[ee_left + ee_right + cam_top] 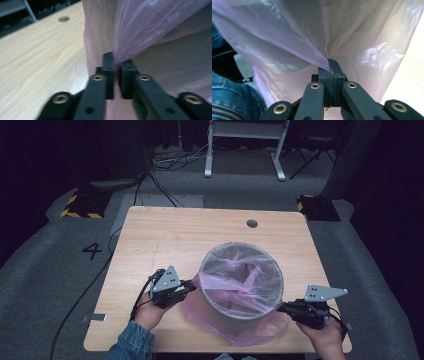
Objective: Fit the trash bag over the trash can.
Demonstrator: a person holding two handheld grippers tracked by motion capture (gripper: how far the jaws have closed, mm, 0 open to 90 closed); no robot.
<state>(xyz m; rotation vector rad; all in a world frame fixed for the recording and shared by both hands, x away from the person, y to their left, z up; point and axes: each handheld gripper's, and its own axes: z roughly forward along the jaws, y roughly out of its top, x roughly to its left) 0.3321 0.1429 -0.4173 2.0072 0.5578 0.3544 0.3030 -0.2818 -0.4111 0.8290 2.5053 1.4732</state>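
Observation:
A grey round bin (227, 312) stands on the wooden table (165, 235), lined with a thin pink plastic bag (240, 280) that hangs over its rim and down its outside. My left gripper (192, 285) is at the bin's left side, shut on a fold of the pink bag (140, 30). My right gripper (281, 307) is at the bin's right front, shut on the bag's film (287, 40). In the left gripper view the gripper (117, 62) pinches the film at the tips. In the right gripper view the gripper (332, 66) clamps a pulled-out pleat.
A round cable hole (252, 223) sits near the table's far edge. The table's left half is bare wood. Beyond the table are a white desk frame (245, 145), cables on the grey floor and two yellow-black striped blocks (80, 205). A denim sleeve (229, 95) is near the right gripper.

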